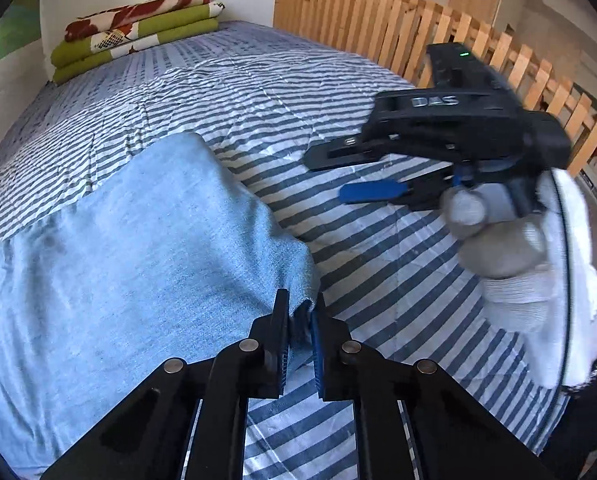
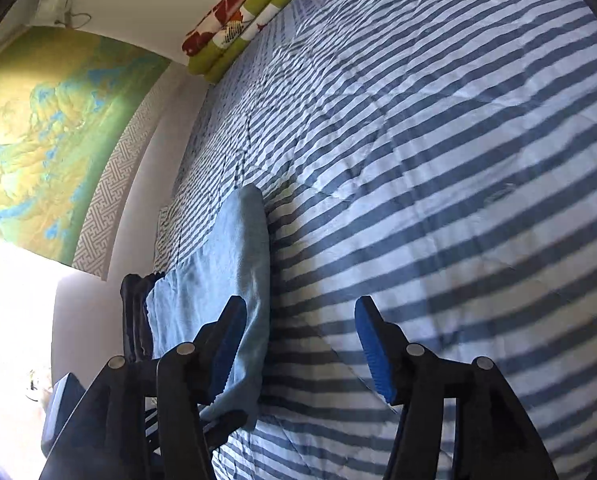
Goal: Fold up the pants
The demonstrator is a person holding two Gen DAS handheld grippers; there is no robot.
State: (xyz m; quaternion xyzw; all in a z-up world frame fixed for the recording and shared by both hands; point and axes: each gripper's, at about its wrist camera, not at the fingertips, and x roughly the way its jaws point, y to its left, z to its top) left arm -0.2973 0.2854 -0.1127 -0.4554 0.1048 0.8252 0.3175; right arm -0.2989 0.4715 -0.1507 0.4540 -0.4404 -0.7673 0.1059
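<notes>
The pants [image 1: 110,240] were a light blue, soft, faintly mottled fabric, folded into a broad flat band lying on the striped bed [image 1: 378,264]. One rounded folded end reached toward the middle of the bed, while the rest ran off toward its near edge. A hemmed corner of the cloth was lifted slightly and pinched between the pads of the left claw [image 1: 300,344]. The surface showed shallow creases and a soft lengthwise fold.
</notes>
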